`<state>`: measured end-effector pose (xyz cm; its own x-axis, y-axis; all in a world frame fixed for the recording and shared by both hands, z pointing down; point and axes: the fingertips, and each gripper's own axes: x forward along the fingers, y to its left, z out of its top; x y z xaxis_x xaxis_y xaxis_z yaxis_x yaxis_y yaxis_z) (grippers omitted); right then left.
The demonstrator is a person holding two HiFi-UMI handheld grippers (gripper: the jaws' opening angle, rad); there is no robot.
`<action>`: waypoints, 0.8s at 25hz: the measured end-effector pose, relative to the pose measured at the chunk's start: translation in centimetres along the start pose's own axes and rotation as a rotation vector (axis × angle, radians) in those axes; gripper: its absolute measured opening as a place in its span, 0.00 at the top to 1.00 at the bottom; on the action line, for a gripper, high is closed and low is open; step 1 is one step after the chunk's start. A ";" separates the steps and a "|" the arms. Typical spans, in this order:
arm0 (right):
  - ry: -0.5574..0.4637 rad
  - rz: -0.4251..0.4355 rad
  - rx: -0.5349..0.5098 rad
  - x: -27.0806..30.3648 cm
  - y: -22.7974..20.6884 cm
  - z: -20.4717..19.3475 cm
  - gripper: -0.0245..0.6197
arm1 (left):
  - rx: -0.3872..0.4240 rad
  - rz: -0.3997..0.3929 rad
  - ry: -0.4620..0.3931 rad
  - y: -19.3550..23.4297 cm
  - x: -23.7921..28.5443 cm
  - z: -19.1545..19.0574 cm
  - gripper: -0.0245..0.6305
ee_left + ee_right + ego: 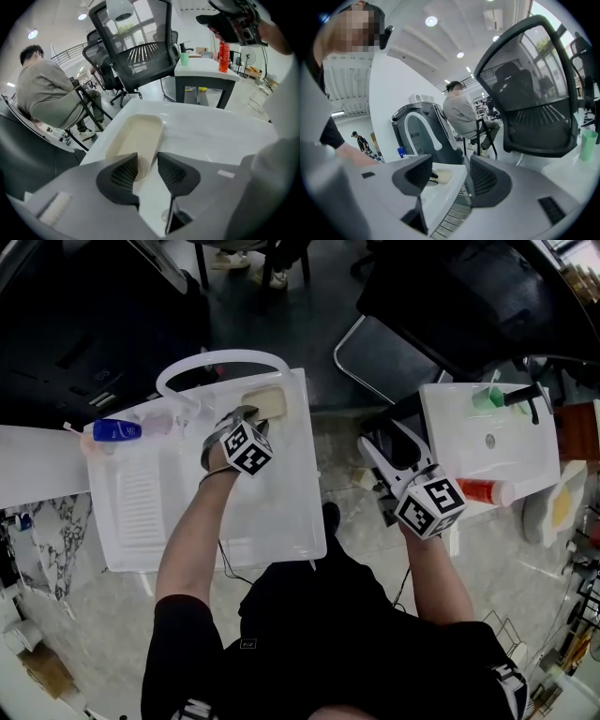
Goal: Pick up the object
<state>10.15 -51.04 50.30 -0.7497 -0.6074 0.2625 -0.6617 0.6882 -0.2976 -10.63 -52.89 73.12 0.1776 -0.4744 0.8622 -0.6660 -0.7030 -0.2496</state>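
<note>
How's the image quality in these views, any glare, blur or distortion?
Head view: even light, dark rounded corners, white tray nearly washed out. Left gripper view: heavy fisheye bending, cream dish sharp. Right gripper view: bright ceiling lamps, soft foreground right tool.

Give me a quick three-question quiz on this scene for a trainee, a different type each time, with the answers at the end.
1. Multiple choice: what lies between the left gripper's jaws? A) the blue bottle B) the cream dish C) the green cup
2. True or false: the right gripper holds the red bottle.
3. Fill in: in the head view, the cream dish lies at the white tray's ____ end from the person (near or far).

Key: 1 B. 2 False: its jaws stand apart with nothing in them. 3 far.
</note>
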 end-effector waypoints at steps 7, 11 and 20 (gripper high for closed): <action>-0.012 0.004 0.000 -1.0 0.4 0.7 0.60 | 0.056 0.039 0.030 0.0 -0.7 0.1 0.87; -0.026 0.012 -0.007 -2.0 0.7 1.3 0.60 | 0.032 0.071 0.026 0.3 -2.1 0.3 0.90; -0.061 0.042 -0.011 -4.7 1.0 3.2 0.60 | -0.093 0.086 -0.043 -0.8 -7.4 2.5 0.90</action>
<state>12.99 -48.80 45.80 -0.7756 -0.6008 0.1936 -0.6300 0.7176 -0.2970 -9.65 -50.14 65.87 0.1461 -0.5544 0.8194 -0.7443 -0.6072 -0.2781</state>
